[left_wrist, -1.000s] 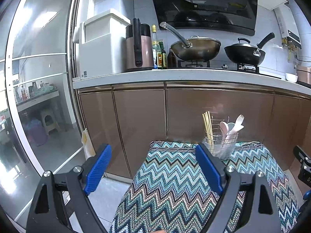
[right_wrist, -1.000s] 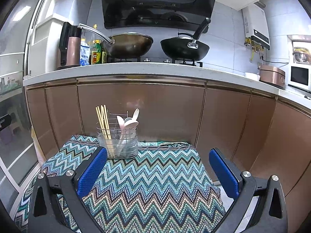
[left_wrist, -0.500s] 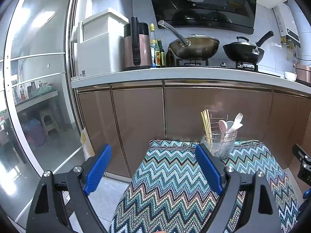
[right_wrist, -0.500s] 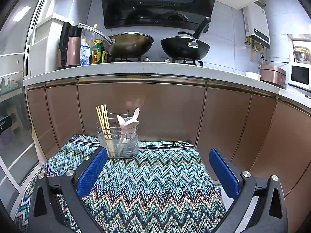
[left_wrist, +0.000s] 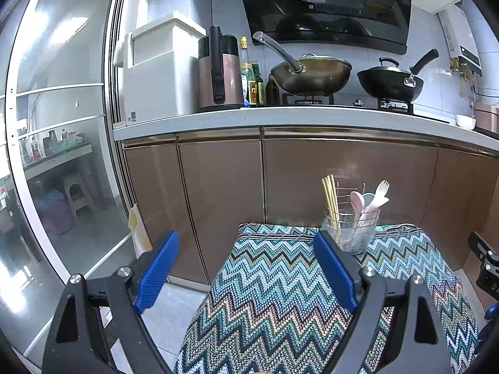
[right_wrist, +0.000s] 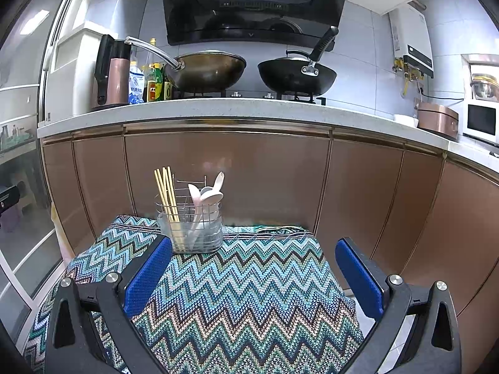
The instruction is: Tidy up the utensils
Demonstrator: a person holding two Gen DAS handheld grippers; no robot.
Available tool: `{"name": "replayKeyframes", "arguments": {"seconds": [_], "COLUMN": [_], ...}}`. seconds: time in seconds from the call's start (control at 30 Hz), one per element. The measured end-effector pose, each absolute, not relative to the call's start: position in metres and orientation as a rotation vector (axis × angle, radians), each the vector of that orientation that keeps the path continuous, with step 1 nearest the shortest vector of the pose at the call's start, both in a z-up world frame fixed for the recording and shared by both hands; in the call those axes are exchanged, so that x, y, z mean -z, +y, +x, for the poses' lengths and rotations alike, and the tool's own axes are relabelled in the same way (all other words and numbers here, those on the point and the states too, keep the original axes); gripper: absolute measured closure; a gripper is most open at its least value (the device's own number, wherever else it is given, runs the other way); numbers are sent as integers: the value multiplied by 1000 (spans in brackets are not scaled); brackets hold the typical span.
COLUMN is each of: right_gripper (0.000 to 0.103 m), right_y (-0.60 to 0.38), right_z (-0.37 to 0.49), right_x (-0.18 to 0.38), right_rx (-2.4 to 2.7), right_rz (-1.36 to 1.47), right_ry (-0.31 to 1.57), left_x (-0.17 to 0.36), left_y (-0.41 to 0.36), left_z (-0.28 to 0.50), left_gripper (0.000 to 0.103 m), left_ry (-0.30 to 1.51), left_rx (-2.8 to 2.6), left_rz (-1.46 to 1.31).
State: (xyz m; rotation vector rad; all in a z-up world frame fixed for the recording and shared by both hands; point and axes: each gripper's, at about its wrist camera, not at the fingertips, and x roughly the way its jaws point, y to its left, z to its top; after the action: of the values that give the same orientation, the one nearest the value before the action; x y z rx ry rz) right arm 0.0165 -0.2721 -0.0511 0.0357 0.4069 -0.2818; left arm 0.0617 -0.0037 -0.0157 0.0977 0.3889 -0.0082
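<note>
A wire utensil holder [right_wrist: 189,224] with a frosted clear liner stands upright at the far edge of the worktop [right_wrist: 249,296], nearer its far left corner, on the zigzag-patterned cloth that covers it. Its left compartment holds a bundle of pale wooden chopsticks [right_wrist: 166,193], upright and leaning slightly left, their ends rising well above the rim. Its right side holds a pink spoon [right_wrist: 195,194], a pale grey-blue spoon [right_wrist: 207,190] behind it, and a cream spork [right_wrist: 219,180] leaning right, tines up. All handles point down into the holder.
</note>
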Motion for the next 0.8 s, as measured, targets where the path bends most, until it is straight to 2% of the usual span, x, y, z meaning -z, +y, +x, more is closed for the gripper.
{"name": "replayKeyframes", "arguments": {"seconds": [0.8], "right_gripper": [0], "right_y": [-272], "right_z": [15], "right_x": [53], "right_rx": [286], "right_rz": [35], "right_ry": [409], "left_x": [20], "left_y": [-6], "left_z": [60], "left_gripper": [16], "left_ry": [392], "left_rx": [10], "left_rz": [99]}}
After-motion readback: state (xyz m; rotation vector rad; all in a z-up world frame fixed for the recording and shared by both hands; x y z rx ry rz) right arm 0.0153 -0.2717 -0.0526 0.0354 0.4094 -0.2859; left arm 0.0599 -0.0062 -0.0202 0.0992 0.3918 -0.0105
